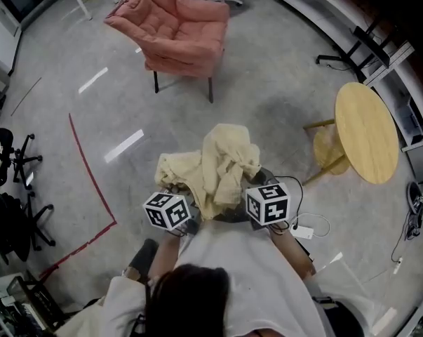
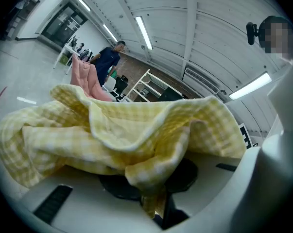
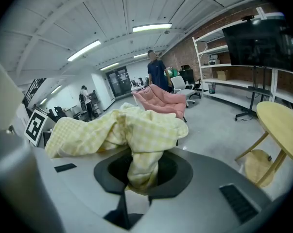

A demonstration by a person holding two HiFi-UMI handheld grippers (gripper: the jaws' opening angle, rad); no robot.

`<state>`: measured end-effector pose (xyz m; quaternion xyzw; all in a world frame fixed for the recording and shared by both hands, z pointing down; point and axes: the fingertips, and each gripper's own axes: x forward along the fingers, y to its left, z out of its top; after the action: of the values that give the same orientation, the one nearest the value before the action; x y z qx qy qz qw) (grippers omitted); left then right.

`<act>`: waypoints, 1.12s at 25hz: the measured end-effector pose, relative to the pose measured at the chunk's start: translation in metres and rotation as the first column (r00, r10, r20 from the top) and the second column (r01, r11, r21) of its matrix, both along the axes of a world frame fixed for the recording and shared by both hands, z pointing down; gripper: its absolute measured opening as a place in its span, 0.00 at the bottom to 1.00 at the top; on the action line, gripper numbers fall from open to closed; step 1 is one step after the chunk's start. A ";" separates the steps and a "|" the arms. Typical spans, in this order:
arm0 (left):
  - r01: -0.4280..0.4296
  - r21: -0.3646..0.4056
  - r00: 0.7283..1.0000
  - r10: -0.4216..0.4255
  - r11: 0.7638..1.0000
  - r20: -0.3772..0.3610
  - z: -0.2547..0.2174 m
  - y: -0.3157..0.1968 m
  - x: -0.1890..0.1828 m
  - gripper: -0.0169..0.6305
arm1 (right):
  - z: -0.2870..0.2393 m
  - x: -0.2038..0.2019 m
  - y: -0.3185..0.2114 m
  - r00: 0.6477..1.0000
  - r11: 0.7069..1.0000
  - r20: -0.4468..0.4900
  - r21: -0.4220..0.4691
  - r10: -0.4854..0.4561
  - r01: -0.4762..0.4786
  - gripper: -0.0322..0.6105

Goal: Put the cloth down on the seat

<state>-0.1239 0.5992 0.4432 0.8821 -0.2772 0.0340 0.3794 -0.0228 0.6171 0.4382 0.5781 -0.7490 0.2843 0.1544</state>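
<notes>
together, left gripper and right gripper clamp the yellow cloth (pink seat well ahead)

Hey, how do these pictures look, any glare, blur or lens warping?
Head view: white streaks of glare on the floor, and the round table looks oval near the edge. Left gripper view: strong fisheye, dark corners, the cloth close up and soft. Right gripper view: the light strips curve and blow out, the pink chair is fairly sharp.
</notes>
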 end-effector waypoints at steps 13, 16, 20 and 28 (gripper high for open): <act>0.045 0.057 0.997 -0.048 0.997 0.053 -0.002 -0.066 0.025 0.17 | 0.001 0.025 -0.069 1.000 0.999 -0.009 0.038 -0.005 0.005 0.18; 0.054 0.068 0.996 -0.058 0.996 0.060 -0.006 -0.092 0.040 0.17 | -0.003 0.040 -0.095 1.000 0.999 -0.012 0.050 -0.008 0.009 0.18; 0.070 0.071 0.995 -0.075 0.995 0.071 -0.007 -0.124 0.059 0.17 | -0.004 0.058 -0.129 1.000 0.999 -0.010 0.050 -0.018 0.019 0.18; 0.112 0.086 0.987 -0.121 0.990 0.104 -0.018 -0.191 0.102 0.17 | -0.014 0.102 -0.199 0.998 0.996 -0.010 0.059 -0.060 0.061 0.18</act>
<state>-0.0216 0.4082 0.4254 0.8757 -0.3497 0.0485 0.3294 0.0787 0.4178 0.4241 0.5607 -0.7737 0.2547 0.1488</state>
